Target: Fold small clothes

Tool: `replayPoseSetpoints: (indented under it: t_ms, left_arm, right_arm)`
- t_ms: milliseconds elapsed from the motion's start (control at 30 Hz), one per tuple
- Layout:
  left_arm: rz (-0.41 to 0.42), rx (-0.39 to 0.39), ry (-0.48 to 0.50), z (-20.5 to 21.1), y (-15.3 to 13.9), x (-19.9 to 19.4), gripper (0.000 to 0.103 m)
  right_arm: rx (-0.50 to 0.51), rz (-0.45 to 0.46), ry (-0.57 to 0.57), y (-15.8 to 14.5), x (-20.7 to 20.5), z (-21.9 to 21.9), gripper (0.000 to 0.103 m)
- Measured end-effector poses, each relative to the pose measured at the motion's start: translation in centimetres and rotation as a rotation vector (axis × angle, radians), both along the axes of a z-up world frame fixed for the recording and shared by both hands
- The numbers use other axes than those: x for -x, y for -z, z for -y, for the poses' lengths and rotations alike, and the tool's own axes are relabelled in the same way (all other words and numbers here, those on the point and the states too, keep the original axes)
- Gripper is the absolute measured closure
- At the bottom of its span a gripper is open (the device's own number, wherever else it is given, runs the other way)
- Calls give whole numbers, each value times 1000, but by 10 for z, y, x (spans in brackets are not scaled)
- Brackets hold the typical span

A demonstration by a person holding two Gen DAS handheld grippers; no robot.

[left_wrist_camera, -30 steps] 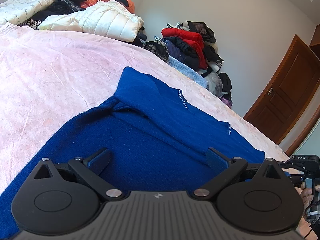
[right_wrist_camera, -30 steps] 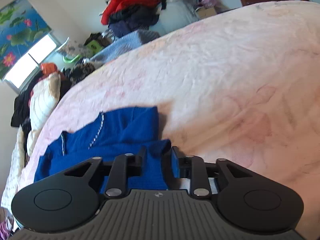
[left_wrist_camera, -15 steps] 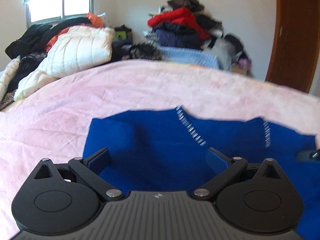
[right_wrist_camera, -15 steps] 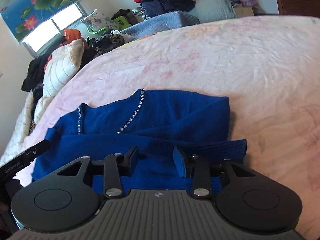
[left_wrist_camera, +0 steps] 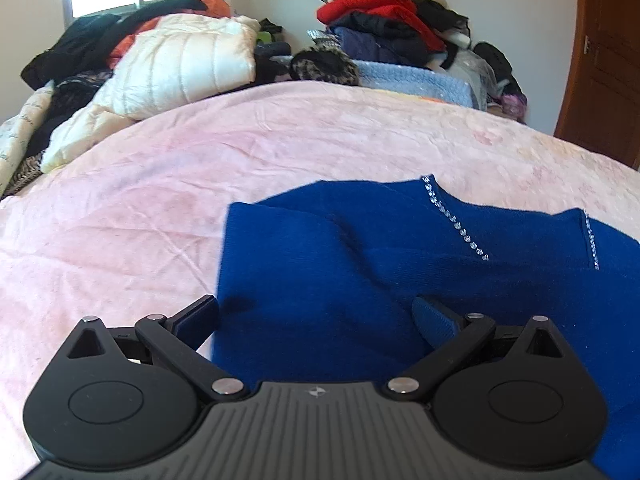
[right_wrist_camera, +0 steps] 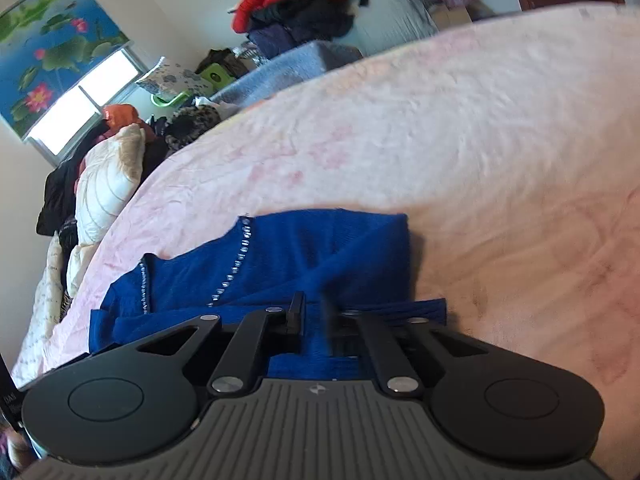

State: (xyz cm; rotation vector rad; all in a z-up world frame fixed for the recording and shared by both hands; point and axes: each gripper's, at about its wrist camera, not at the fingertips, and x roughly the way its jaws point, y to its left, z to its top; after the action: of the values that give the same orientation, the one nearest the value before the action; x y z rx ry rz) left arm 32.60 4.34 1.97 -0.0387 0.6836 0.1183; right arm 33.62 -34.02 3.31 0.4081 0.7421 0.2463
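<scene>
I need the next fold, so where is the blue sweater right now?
The blue sweater lies on the pink bedspread, just ahead of the open left gripper; the right gripper pinches its near edge.

- left gripper point(left_wrist_camera: 316, 322): matte black body, grey ribbed plate in the middle with a small pinwheel logo on its front edge
- two round black hubs either side, each with a shallow circular recess; a triangular cut-out above each hub
- black link arms run to the fingers point(left_wrist_camera: 434, 320), silver screw heads at the pivots and hub tops
- finger pads are blue
- right gripper point(right_wrist_camera: 313, 312): same build: grey ribbed plate, same logo, black hubs, triangular cut-outs, silver pivot screws
- right fingers point(right_wrist_camera: 297, 314) look black edge-on; one is motion-blurred
</scene>
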Motion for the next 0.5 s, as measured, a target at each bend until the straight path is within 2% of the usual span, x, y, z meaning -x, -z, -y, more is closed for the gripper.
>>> replayPoseSetpoints:
  t_ms: [33,67,167,233,267,400,500]
  left_arm:
    - [21,8,5,-3,-5,11,0]
    - [37,14,24,-4,-9,21,0]
    - [79,-7,135,6,-17,47,0]
    - [73,-15,208,14,-15,54,0]
    - [59,-18,225,18,-12,55,0]
    - [-16,-60,241,29,6,48,0]
    - [-9,-46,234,27,15,48,0]
  right_arm:
    - [17,35,-41,-6,10,-7,55]
    - [28,49,-83,-10,17,-13,43]
    - [96,36,-153,-8,28,-30,42]
    - [171,14,-163,1,30,-39,43]
    - [201,6,-164,6,31,-42,40]
    - [313,66,-188,14,45,-55,42]
    - [370,96,-204,18,50,-62,38]
